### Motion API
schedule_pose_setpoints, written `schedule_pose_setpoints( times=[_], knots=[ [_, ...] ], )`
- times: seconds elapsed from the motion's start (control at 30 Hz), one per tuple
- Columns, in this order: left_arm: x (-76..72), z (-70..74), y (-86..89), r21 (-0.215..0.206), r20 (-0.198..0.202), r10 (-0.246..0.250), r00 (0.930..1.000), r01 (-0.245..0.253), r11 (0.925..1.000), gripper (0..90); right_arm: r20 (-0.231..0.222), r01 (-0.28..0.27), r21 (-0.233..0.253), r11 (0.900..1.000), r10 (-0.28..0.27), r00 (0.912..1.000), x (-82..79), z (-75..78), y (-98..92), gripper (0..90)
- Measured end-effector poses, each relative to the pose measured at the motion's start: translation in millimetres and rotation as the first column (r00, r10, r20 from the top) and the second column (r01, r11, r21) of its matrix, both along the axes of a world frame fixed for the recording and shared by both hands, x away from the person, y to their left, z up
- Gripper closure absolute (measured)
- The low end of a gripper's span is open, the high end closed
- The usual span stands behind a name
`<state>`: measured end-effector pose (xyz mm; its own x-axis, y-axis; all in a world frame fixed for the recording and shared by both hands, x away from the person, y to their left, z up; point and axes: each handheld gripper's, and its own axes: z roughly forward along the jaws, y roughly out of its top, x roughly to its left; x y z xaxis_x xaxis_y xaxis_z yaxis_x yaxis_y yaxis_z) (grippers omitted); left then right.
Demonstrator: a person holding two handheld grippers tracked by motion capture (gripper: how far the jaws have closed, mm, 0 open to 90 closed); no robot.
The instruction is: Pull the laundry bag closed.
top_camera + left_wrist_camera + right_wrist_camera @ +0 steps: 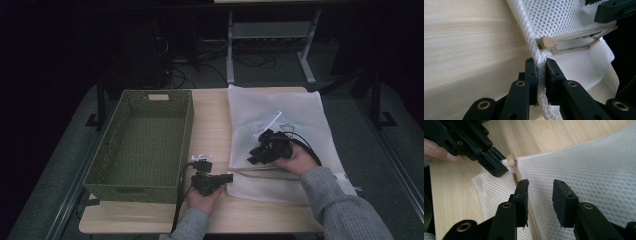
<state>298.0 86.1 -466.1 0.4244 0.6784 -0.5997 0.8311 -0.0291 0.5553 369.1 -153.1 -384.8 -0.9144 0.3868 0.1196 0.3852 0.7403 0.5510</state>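
On the mesh bag point(280, 115), no readable label

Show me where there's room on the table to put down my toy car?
Inside the green basket is bare. A wood strip of table lies between the basket and the white mesh bag, and another runs along the near edge. It's crowded at the bag's near corner, where the left gripper pinches it and the right gripper hovers open.
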Motion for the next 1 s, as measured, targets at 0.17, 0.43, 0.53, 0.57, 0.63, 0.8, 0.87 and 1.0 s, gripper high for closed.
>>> schedule_pose_setpoints(
  times=[0.17, 0.43, 0.53, 0.57, 0.63, 0.8, 0.87, 1.0],
  knots=[
    [-0.7, 2.8, -0.1, 0.0, 0.01, -0.005, 0.9999, 0.005, 1.0, 82.4, -0.002, -0.045, -0.012, 0.999, 0.045, 0.999, -1.9, 0.0, 16.9, 65.1],
    [-1.3, 6.3, -0.5, 0.008, 0.025, -0.01, 0.9996, 0.01, 0.9999, 82.8, -0.022, -0.085, -0.027, 0.996, 0.084, 0.9962, -1.6, -3.4, 36.7, 65.4],
    [-1.6, 7.3, -0.7, 0.006, 0.027, -0.01, 0.9996, 0.01, 0.9999, 82.9, -0.028, -0.099, -0.039, 0.994, 0.098, 0.9948, -1.0, -3.7, 43.9, 65.6],
    [-1.8, 7.7, -0.6, 0.003, 0.029, -0.01, 0.9995, 0.01, 0.9999, 83.0, -0.03, -0.105, -0.042, 0.994, 0.104, 0.9941, -0.7, -3.5, 46.2, 65.8],
    [-2.2, 8.1, -0.4, 0.003, 0.031, -0.012, 0.9994, 0.012, 0.9999, 83.0, -0.038, -0.114, -0.048, 0.992, 0.113, 0.9929, 0.1, -3.0, 51.8, 65.8],
    [-3.2, 8.2, -0.9, 0.007, 0.032, -0.014, 0.9994, 0.014, 0.9999, 83.0, -0.051, -0.132, -0.049, 0.99, 0.129, 0.9903, 0.2, -2.3, 60.3, 66.1],
    [-3.3, 8.3, -1.0, 0.008, 0.037, -0.016, 0.9992, 0.016, 0.9998, 83.0, -0.054, -0.148, -0.068, 0.987, 0.144, 0.9881, -0.2, -4.6, 67.3, 66.1],
    [-3.3, 8.8, -1.5, 0.005, 0.038, -0.012, 0.9992, 0.012, 0.9999, 83.0, -0.057, -0.15, -0.083, 0.985, 0.146, 0.9877, 0.4, -6.0, 73.4, 66.4]
  ],
)
